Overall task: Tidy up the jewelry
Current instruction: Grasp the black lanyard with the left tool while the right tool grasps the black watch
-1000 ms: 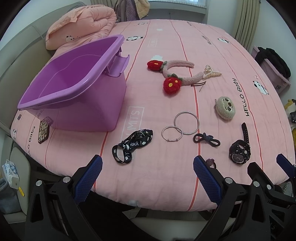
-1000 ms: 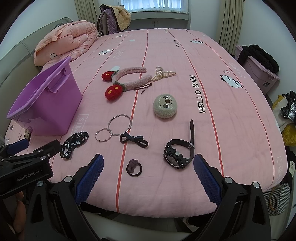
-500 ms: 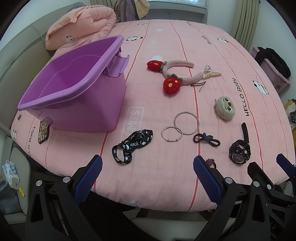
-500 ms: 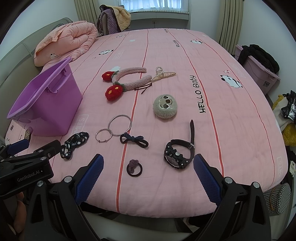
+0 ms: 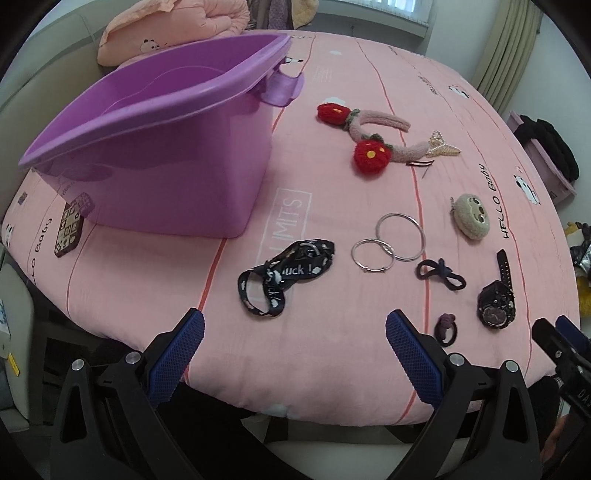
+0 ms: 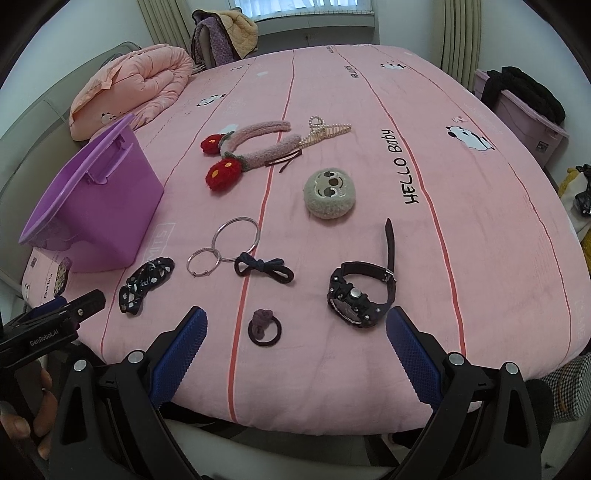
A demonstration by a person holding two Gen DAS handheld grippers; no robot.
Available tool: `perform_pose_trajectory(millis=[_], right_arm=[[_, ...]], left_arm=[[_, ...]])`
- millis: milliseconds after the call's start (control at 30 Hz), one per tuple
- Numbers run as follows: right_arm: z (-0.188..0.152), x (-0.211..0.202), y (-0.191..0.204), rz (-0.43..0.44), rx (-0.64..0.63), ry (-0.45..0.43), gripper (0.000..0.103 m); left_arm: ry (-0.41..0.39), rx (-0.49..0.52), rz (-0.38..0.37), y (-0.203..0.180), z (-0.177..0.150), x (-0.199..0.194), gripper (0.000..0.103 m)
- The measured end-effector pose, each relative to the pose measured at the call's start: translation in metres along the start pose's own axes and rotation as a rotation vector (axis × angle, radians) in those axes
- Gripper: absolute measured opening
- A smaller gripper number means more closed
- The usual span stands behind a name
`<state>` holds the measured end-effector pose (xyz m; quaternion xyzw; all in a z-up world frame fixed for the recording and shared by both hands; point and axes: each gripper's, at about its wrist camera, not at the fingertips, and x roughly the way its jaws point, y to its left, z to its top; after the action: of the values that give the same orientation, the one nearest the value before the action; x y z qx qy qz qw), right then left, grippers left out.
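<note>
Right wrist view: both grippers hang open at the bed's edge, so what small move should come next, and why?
Probably ease the right gripper forward and down over the small hair tie. It lies closest, between the open fingers, and the purple bin looks empty, so nothing seems sorted yet.

A home bedroom. A bed (image 6: pixel 480 240) with a pink cartoon-print sheet fills the view, a folded quilt (image 6: pixel 136 92) lies at its 11 o'clock corner, and a curtained window (image 6: pixel 303 11) stands at 12 o'clock beyond a chair (image 6: pixel 221 40) draped with clothes.
</note>
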<state>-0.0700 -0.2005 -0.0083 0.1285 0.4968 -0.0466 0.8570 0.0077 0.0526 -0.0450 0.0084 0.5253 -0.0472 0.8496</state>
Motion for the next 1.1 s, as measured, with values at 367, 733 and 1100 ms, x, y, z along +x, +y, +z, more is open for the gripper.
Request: perform_pose_trajectory(millis=[367, 733, 1100], right_arm=[[-0.008, 0.03, -0.052, -0.054, 0.08, 0.022, 0.093], [0.003, 0.082, -0.061, -0.082, 0.059, 0.111, 0.093], [0.007, 0.119, -0.058, -0.128, 0.028, 0.187, 0.093]], left_arm=[[-0.032, -0.014, -0.015, 0.02, 0.004, 0.051, 0.097], [-0.004, 0.014, -0.042, 0.008, 0.015, 0.087, 0.097], [0.01, 0.041, -0.009, -0.001, 0.021, 0.109, 0.097]])
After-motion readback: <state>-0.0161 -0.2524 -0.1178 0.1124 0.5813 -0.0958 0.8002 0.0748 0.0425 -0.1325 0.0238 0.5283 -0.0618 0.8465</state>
